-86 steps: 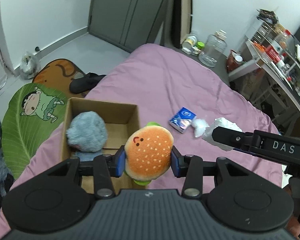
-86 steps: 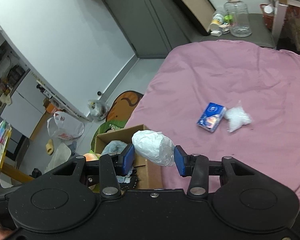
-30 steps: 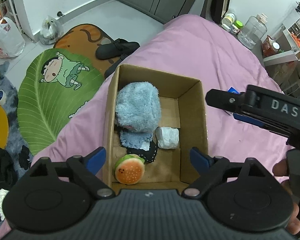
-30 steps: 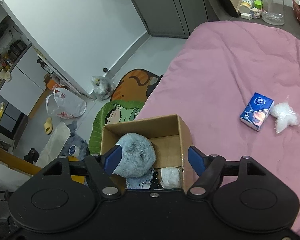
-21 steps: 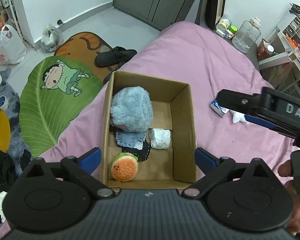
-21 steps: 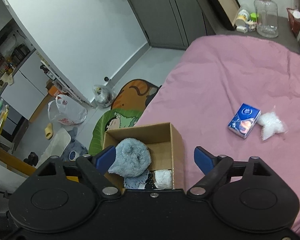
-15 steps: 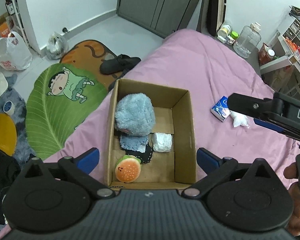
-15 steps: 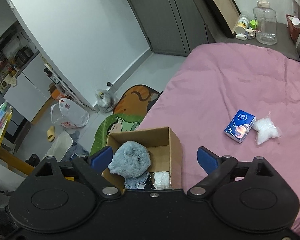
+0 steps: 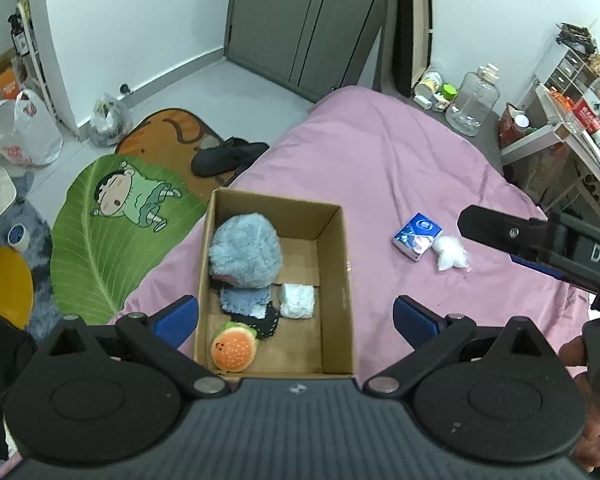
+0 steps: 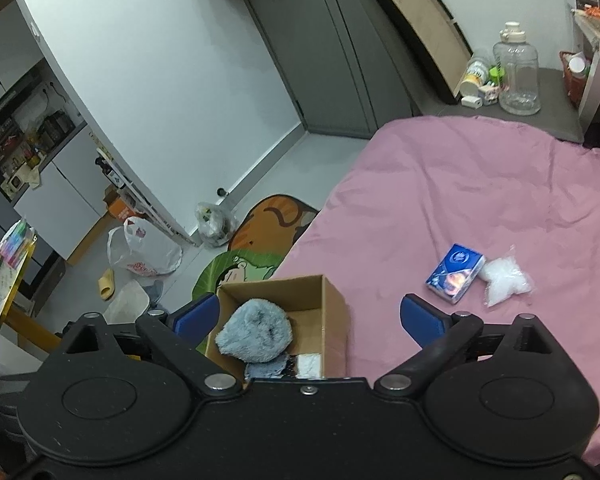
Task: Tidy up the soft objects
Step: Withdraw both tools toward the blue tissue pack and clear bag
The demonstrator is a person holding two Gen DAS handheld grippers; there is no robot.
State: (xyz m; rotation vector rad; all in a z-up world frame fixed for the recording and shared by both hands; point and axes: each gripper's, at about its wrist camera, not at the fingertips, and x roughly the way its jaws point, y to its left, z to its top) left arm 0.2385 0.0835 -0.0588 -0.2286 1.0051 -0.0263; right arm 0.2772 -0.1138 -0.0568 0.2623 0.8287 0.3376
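A cardboard box (image 9: pixel 336 276) stands on the pink bed (image 9: pixel 380 168). It holds a grey-blue plush (image 9: pixel 245 251), a burger plush (image 9: pixel 234 349), a white wrapped bundle (image 9: pixel 297 301) and dark cloth pieces. My left gripper (image 9: pixel 296 320) is open and empty, high above the box. My right gripper (image 10: pixel 308 312) is open and empty, also above the box (image 10: pixel 334 312); the grey-blue plush (image 10: pixel 254 338) shows below it. A blue tissue pack (image 9: pixel 417 236) and a white plastic bag (image 9: pixel 452 254) lie on the bed to the right; both show in the right wrist view, the pack (image 10: pixel 455 267) and the bag (image 10: pixel 504 278).
The right gripper's body (image 9: pixel 540 240) crosses the left wrist view at right. Floor mats (image 9: pixel 112 216), a black shoe (image 9: pixel 228 154) and plastic bags (image 9: pixel 20 132) lie left of the bed. A large clear jug (image 9: pixel 474 106) and cluttered shelves (image 9: pixel 580 92) stand beyond it.
The burger plush and the white bundle left my grippers and now lie in the box. Both grippers opened and have risen away from the box.
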